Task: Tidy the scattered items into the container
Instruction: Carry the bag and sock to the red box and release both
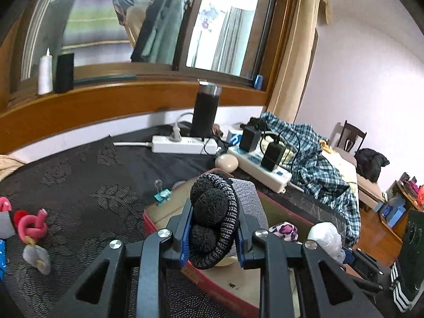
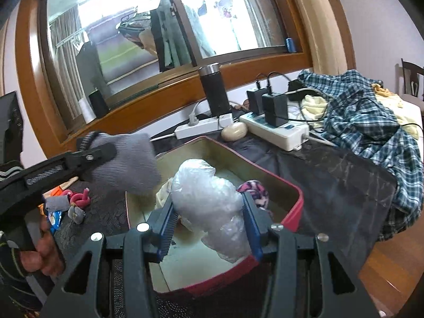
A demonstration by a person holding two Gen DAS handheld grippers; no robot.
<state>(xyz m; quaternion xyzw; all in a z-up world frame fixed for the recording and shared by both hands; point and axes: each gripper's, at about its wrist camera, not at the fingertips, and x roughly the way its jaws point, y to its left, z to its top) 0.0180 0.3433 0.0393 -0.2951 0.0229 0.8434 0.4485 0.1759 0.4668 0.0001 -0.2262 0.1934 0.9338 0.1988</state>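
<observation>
Grey knit sock point(image 1: 212, 222) is clamped in my left fingers point(image 1: 213, 238) above the red tin point(image 1: 197, 273), while my right fingers point(image 2: 209, 225) grip the plastic bag point(image 2: 209, 198) over its near rim.

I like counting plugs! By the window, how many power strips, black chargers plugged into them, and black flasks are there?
Power strips: 2
Black chargers: 2
Black flasks: 1
Total: 5
</observation>
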